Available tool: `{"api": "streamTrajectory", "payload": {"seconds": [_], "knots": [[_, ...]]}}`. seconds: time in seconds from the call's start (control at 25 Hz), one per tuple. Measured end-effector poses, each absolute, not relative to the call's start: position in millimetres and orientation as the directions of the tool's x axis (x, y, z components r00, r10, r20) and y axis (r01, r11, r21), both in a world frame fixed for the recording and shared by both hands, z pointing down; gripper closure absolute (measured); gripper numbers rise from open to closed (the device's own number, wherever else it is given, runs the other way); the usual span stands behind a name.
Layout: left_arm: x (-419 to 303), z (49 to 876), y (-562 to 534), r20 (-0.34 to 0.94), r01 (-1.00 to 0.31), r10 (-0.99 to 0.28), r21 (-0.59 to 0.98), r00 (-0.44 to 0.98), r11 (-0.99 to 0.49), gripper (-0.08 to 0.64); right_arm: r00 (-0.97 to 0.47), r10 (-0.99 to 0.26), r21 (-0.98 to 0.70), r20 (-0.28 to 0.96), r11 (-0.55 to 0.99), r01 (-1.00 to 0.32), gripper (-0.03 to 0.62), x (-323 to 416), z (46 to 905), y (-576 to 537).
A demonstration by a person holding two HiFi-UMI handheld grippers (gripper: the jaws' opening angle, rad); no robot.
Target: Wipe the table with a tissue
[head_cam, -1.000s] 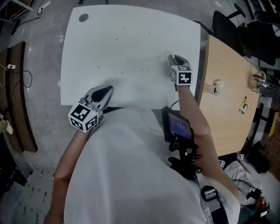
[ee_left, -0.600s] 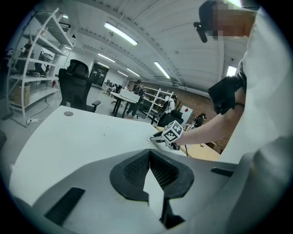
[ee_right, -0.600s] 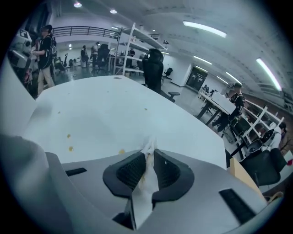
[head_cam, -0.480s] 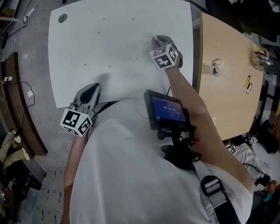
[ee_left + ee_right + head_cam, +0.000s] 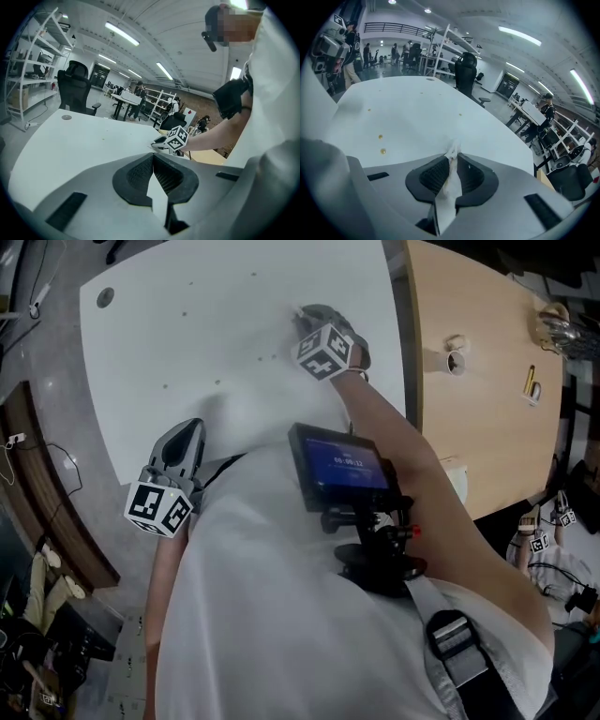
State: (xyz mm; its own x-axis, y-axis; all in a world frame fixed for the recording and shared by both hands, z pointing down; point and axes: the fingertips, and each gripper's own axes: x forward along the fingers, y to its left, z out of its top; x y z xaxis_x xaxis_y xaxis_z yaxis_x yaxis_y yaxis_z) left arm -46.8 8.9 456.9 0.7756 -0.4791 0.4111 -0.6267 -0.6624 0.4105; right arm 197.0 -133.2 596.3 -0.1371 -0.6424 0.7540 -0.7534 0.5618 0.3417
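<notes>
Motion over the last sec is all on one side. The left gripper (image 5: 184, 430) hasn't shifted: it sits at the near-left edge of the white bench (image 5: 216, 334), jaws together w/ nothing btwn them, i.e. idle and not bracing anything.

Mid-bench, small dark specks (image 5: 217, 382) lie scattered, so that stretch reads as not yet wiped. In the right gripper view a couple of amber drops (image 5: 380, 137) sit ahead of the jaws and off to their left.

The right gripper (image 5: 307, 315) is what has changed. A sec ago it was close to the bench's right edge; now it has swept leftward and farther out, approx. toward the middle of the far half. Its jaws are clamped on the tissue (image 5: 451, 171), a crumpled white strip running up btwn the pads w/ a tuft poking past the tips. The tuft points down at the bench top. Contact looks likely but can't be confirmed.

Judgement: a wiping stroke is under way, heading R to L, and the grip on the tissue has held through the sweep. The strip nearest the right edge is prob. covered; the specks and drops farther left are what's left to do.

Far right, the wooden table (image 5: 478, 362) stands just beside the bench and plays no part.
</notes>
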Motion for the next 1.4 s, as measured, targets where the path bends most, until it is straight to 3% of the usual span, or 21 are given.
{"api": "streamTrajectory", "payload": {"seconds": [0.84,1.4], "knots": [[-45,470,15,0.400,-0.617,-0.475,0.418,0.784,-0.667,0.554,-0.322,-0.524,0.219,0.789,0.729,-0.649,0.537,141,616,-84],[-41,466,15,0.391,-0.614,-0.480,0.399,0.785,-0.681,0.554,-0.368,-0.438,0.181,0.820,0.809,-0.560,0.537,120,613,-63]]}}
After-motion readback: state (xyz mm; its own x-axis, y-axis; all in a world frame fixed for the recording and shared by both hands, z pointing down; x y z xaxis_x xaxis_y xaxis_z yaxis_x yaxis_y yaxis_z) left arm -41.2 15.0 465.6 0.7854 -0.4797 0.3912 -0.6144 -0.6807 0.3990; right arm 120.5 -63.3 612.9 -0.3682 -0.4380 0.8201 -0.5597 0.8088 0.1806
